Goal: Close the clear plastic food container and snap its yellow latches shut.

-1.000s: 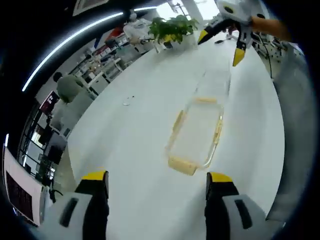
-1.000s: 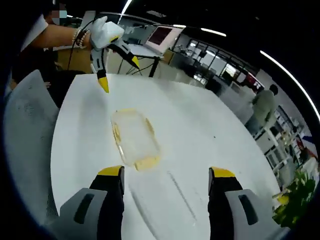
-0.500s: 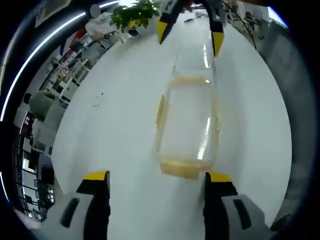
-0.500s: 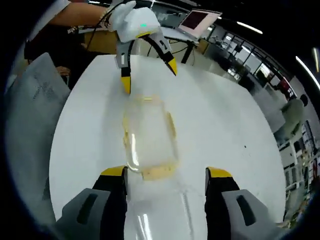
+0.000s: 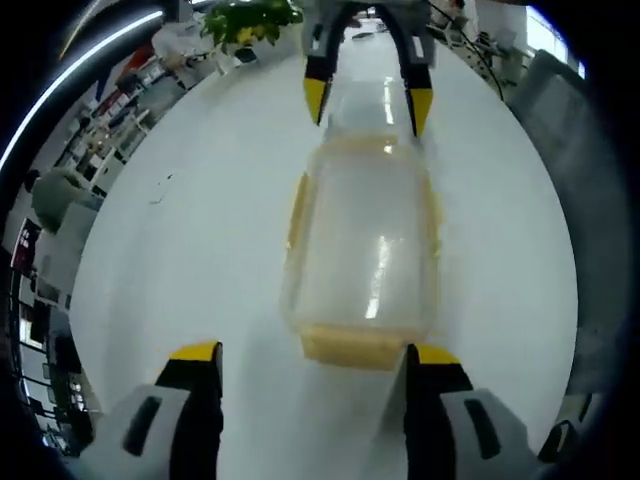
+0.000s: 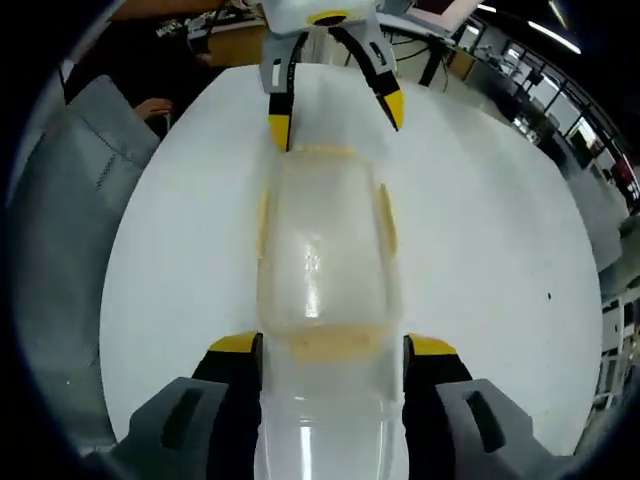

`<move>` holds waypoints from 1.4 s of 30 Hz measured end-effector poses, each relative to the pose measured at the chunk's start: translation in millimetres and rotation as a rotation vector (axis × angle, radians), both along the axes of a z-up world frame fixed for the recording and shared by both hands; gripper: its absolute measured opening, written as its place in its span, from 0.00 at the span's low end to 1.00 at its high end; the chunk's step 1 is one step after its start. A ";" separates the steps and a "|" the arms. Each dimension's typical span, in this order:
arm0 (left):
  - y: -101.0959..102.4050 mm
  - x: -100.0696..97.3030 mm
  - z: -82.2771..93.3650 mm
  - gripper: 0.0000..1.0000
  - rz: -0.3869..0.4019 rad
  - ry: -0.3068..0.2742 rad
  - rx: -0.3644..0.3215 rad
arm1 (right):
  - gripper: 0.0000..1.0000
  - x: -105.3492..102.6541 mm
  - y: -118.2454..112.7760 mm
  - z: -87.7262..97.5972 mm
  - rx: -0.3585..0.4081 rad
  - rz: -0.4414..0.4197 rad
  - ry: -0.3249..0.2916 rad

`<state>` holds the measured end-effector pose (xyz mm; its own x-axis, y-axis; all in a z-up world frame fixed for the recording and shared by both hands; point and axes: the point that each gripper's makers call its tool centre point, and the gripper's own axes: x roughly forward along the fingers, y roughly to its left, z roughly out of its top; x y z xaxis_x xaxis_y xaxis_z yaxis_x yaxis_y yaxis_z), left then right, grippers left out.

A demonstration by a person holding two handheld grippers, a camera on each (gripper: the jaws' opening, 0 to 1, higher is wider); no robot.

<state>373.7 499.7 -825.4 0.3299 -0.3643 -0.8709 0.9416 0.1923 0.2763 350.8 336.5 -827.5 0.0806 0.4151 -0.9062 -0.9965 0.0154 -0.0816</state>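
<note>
Clear rectangular plastic food container point(image 5: 362, 250) with yellow latches point(image 5: 352, 346) lying lengthwise on the white round table point(image 5: 180, 240), between the two grippers. Left gripper point(image 5: 305, 362) spread wide, grasping nothing, near end latch just between its jaws. Right gripper point(image 6: 322, 352) released too, jaws wide at the opposite end.
</note>
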 end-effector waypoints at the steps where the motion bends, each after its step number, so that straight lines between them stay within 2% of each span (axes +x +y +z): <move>1: 0.2 0.8 -0.8 0.71 -0.002 0.009 -0.002 | 0.50 -0.7 0.0 -2.0 -0.006 0.005 0.013; 3: -0.5 -0.9 -1.9 0.70 -0.014 0.024 -0.004 | 0.44 1.1 -1.0 -7.1 -0.025 0.020 0.014; 4: -3.2 -5.5 -2.4 0.68 -0.053 0.040 -0.018 | 0.42 0.8 -1.2 -9.4 -0.034 0.027 0.021; 6: -3.4 -6.5 -4.8 0.67 -0.050 0.052 -0.020 | 0.40 -1.1 -1.6 -10.6 -0.040 0.026 0.050; 13: -7.4 -11.4 -8.5 0.61 -0.094 0.091 -0.022 | 0.39 -0.8 -0.8 -10.4 -0.031 0.037 0.068; 19: -9.6 -22.5 -13.5 0.45 -0.132 0.172 -0.006 | 0.38 0.5 -0.8 -9.9 -0.030 0.035 0.070; 23: -9.4 -27.2 -15.6 0.41 -0.133 0.204 -0.013 | 0.38 0.6 -0.4 -10.1 -0.033 0.029 0.074; 25: -9.6 -26.6 -15.0 0.41 -0.149 0.196 -0.027 | 0.39 -4.0 -1.9 -11.8 -0.039 -0.008 0.122; 26: -9.7 -27.7 -15.2 0.40 -0.159 0.196 -0.027 | 0.39 -3.9 -1.8 -11.7 -0.035 -0.014 0.125; 27: -10.2 -27.8 -15.6 0.40 -0.152 0.203 -0.030 | 0.39 -4.2 -1.9 -11.4 -0.037 0.021 0.102; 31: -10.8 -31.5 -16.6 0.35 -0.151 0.220 -0.017 | 0.38 -6.2 -2.3 -11.4 -0.049 0.038 0.104; 39: -11.3 -31.2 -17.1 0.34 -0.165 0.221 -0.031 | 0.36 -5.7 -2.5 -11.5 -0.049 0.051 0.104; 41: -12.3 -30.7 -17.5 0.34 -0.169 0.222 -0.013 | 0.36 -5.6 -6.0 -14.2 -0.089 0.125 0.058; 42: -12.8 -30.2 -17.8 0.34 -0.166 0.225 -0.003 | 0.36 -6.7 -6.8 -14.9 -0.110 0.135 0.040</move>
<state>343.4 486.8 -843.2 0.0637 -0.4000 -0.9143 0.9980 0.0307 0.0561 344.1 329.7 -842.4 -0.0061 0.3177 -0.9482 -0.9914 -0.1259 -0.0358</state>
